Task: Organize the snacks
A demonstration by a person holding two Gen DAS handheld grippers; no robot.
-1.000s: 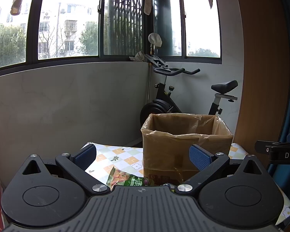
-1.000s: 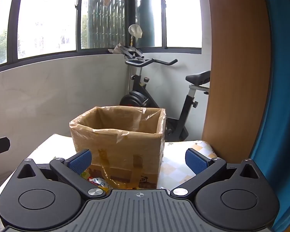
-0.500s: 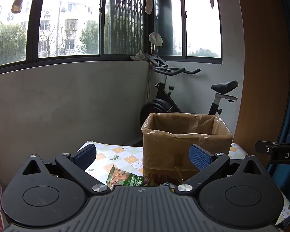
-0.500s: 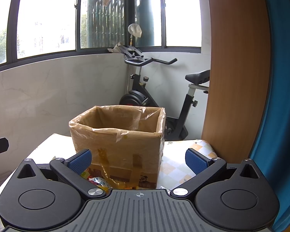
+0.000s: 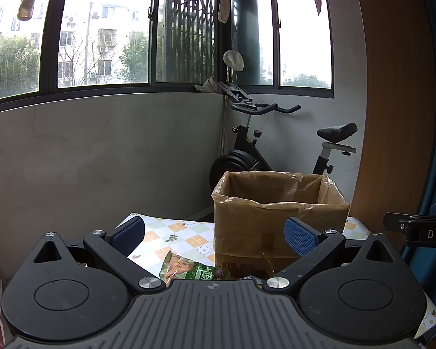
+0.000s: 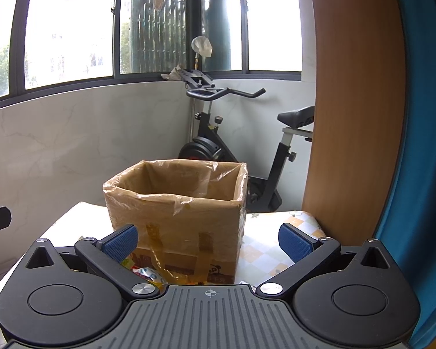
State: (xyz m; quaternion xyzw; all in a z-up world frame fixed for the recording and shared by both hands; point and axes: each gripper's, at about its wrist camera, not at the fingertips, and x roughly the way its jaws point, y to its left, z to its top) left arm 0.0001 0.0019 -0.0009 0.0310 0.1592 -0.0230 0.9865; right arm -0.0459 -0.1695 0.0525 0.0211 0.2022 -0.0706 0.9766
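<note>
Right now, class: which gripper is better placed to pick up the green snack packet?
Left. The green snack packet lies just ahead of the open left gripper, beside the lined cardboard box; the right view doesn't show it.

1. In the left wrist view the green snack bag [image 5: 189, 270] shows more of itself above the gripper body than a second ago, and the box [image 5: 279, 221] sits a shade higher in frame, so the left gripper [image 5: 215, 234] tips slightly downward or rises
2. In the right wrist view the box [image 6: 175, 215] drifts a little left and the wrappers [image 6: 144, 272] at its foot show a bit more; the right gripper [image 6: 207, 241] shifts only slightly
</note>
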